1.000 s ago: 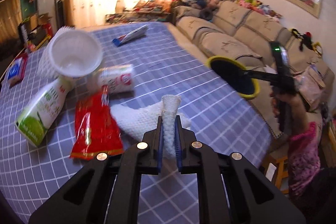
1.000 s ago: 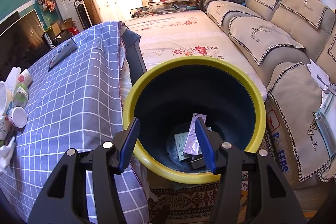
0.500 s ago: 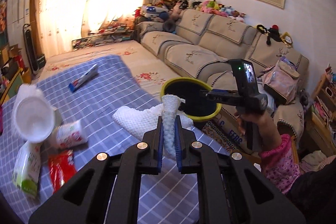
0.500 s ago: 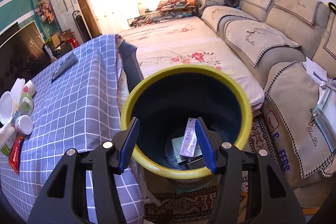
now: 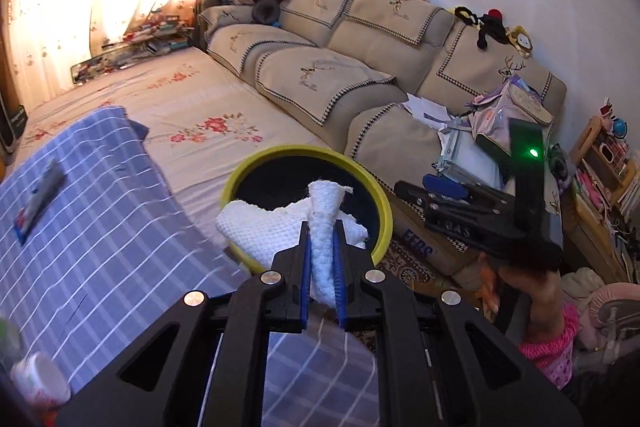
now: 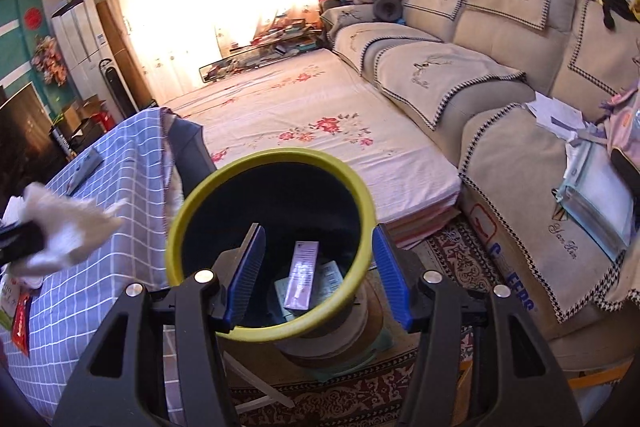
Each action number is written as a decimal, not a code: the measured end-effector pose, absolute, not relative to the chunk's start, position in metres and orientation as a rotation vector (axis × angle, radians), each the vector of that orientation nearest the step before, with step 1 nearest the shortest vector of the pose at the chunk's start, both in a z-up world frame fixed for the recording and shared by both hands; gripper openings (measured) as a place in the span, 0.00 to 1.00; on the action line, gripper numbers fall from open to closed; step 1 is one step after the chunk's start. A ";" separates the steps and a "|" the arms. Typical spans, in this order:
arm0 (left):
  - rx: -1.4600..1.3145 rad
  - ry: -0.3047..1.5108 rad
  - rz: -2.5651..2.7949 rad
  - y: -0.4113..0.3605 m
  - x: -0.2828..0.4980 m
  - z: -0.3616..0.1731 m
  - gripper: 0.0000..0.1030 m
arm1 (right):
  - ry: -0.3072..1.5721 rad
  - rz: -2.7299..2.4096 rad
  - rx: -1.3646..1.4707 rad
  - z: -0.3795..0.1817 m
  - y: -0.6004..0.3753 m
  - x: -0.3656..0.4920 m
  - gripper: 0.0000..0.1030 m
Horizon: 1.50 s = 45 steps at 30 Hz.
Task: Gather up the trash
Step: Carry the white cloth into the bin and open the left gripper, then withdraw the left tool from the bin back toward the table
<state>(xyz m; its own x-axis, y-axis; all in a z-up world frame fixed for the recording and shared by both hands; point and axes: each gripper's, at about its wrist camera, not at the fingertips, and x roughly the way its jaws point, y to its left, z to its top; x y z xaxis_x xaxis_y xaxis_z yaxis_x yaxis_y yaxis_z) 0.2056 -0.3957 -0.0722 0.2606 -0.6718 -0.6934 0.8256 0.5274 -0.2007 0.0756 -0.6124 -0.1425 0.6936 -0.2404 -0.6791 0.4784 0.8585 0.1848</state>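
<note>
With the left claw [image 5: 320, 263] clenched on the white rag [image 5: 288, 227], the load sits just short of the bin [image 5: 306, 203] mouth. The rag's rolled end stands up between the pads; its loose flap hangs to the left, over the near-left rim. In the left wrist view the bin lies straight ahead and a bit below the claw, off the table [image 5: 100, 219] edge, approx. on the claw's pointing line.

R claw [image 6: 316, 267] grasps the bin by its near rim: one pad inside the wall, the other outside, bin held up and tilted toward the table. Boxes [image 6: 304, 273] already lie on its bottom.

In the right wrist view the rag [image 6: 60, 231] is at left, near but apart from the rim. Judgement: the L hand is nearer and the drop needs the rag carried fwd until the flap clears the rim.
</note>
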 end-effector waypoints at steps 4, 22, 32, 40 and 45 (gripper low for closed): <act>0.242 0.843 -1.043 -0.436 0.223 -0.086 0.10 | 0.705 -0.426 0.373 -0.148 -0.620 0.075 0.52; 0.301 1.007 -0.952 -0.507 0.264 -0.169 0.66 | 0.711 -0.460 0.383 -0.153 -0.632 0.072 0.56; 0.307 0.940 -1.011 -0.487 0.240 -0.129 0.88 | 0.693 -0.451 0.370 -0.144 -0.619 0.069 0.58; 0.251 1.020 -1.019 -0.487 0.255 -0.130 0.89 | 0.702 -0.551 0.380 -0.151 -0.634 0.052 0.58; 0.217 1.021 -1.040 -0.490 0.260 -0.117 0.92 | 0.689 -0.498 0.448 -0.174 -0.628 0.040 0.57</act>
<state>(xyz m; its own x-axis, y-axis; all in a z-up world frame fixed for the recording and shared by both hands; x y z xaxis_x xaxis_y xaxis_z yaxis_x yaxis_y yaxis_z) 0.2602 -0.4902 -0.1166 0.1166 -0.6103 -0.7836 0.7942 0.5310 -0.2954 0.0404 -0.6279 -0.1735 0.6657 -0.2822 -0.6908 0.5677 0.7923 0.2235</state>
